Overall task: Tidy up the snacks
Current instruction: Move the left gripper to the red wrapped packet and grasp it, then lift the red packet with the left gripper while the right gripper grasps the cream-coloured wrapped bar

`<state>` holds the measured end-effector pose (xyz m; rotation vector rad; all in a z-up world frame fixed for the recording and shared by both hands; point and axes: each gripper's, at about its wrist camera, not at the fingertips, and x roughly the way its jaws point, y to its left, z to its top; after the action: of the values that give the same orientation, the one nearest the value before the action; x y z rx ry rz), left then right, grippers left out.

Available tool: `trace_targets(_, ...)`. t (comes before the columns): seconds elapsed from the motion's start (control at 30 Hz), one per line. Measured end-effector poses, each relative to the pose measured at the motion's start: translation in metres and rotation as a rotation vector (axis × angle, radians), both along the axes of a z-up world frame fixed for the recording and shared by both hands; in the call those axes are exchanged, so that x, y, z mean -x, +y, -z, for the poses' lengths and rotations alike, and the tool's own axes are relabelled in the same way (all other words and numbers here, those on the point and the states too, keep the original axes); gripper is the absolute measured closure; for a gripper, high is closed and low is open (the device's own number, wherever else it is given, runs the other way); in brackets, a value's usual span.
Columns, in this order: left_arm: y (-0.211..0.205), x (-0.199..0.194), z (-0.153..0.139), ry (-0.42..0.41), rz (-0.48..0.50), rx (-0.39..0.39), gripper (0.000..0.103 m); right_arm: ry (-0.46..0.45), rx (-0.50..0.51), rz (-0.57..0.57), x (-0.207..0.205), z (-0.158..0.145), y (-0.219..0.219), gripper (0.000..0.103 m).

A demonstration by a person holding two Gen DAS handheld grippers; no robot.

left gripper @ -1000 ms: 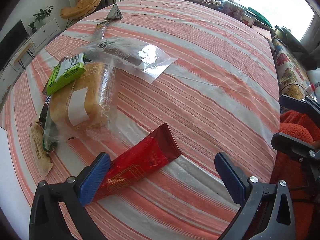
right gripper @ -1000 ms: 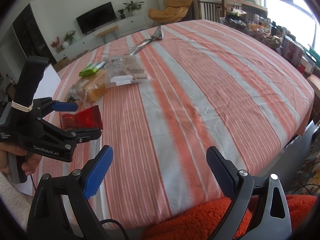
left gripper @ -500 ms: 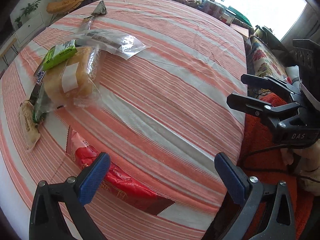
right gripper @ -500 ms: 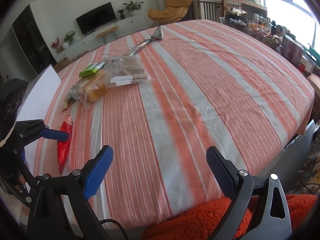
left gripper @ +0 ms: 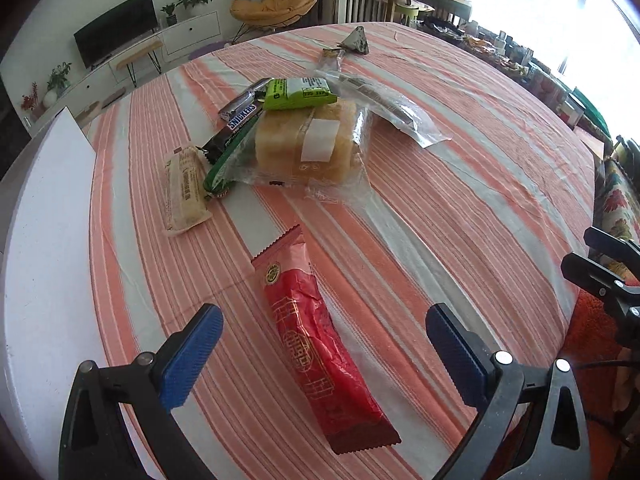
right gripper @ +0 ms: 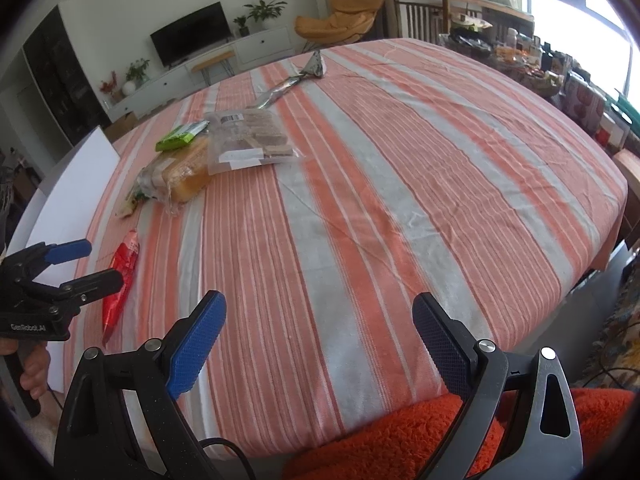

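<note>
A red snack pack (left gripper: 316, 340) lies flat on the striped tablecloth (left gripper: 460, 184), between the fingers of my open left gripper (left gripper: 324, 356), which is empty just above it. Beyond lie a cream bar (left gripper: 184, 190), a Snickers bar (left gripper: 236, 124), a bagged yellow cake (left gripper: 316, 142), a green pack (left gripper: 298, 94) and a clear bag of biscuits (left gripper: 384, 104). My right gripper (right gripper: 320, 344) is open and empty over the table's near edge. In the right wrist view the red pack (right gripper: 120, 280) lies at the left beside the left gripper (right gripper: 80, 264).
A white board (left gripper: 44, 248) lies along the table's left edge. A silver pyramid wrapper (left gripper: 356, 40) sits at the far side. Cluttered shelves (right gripper: 552, 76) stand beyond the table on the right. An orange fleece (right gripper: 420, 440) is at the near edge.
The left gripper swung round and now faces the snack pile with the red pack lying lengthwise between its fingers. The red pack has shifted left of where it lay. The right gripper stayed still.
</note>
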<state>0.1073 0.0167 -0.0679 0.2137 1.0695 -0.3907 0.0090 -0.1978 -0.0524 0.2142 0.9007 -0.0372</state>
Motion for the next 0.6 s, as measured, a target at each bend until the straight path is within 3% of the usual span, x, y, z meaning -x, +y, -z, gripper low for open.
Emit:
trace_targets(0.2, -0.01, -0.003, 0.016, -0.014, -0.053, -0.055, 0.003, -0.007, -0.031, 0.021, 0.002, 0.0, -0.009, 0.007)
trace_targets(0.23, -0.01, -0.002, 0.017, -0.011, -0.061, -0.053, 0.007, -0.007, -0.033, 0.022, 0.002, 0.0, -0.009, 0.007)
trace_targets(0.3, -0.007, -0.002, 0.022, 0.009, -0.077, -0.047, 0.035, -0.007, -0.026, 0.019, 0.002, 0.0, -0.007, 0.007)
trace_targets(0.33, -0.003, 0.001, 0.019, 0.008, -0.084, 0.0, 0.049, -0.007, -0.022, 0.016, 0.002, 0.0, -0.007, 0.007)
trace_targets(0.37, 0.001, 0.003, 0.017, -0.002, -0.107, -0.005, 0.074, -0.007, -0.018, 0.014, 0.002, -0.001, -0.006, 0.007)
trace_targets(0.47, 0.018, 0.012, 0.012, 0.013, -0.163, 0.081, 0.086, -0.006, -0.019, 0.015, 0.001, 0.0, -0.006, 0.007)
trace_targets(0.6, 0.04, 0.033, 0.008, 0.009, -0.226, 0.167, 0.088, 0.0, -0.033, 0.014, 0.0, 0.001, -0.006, 0.007)
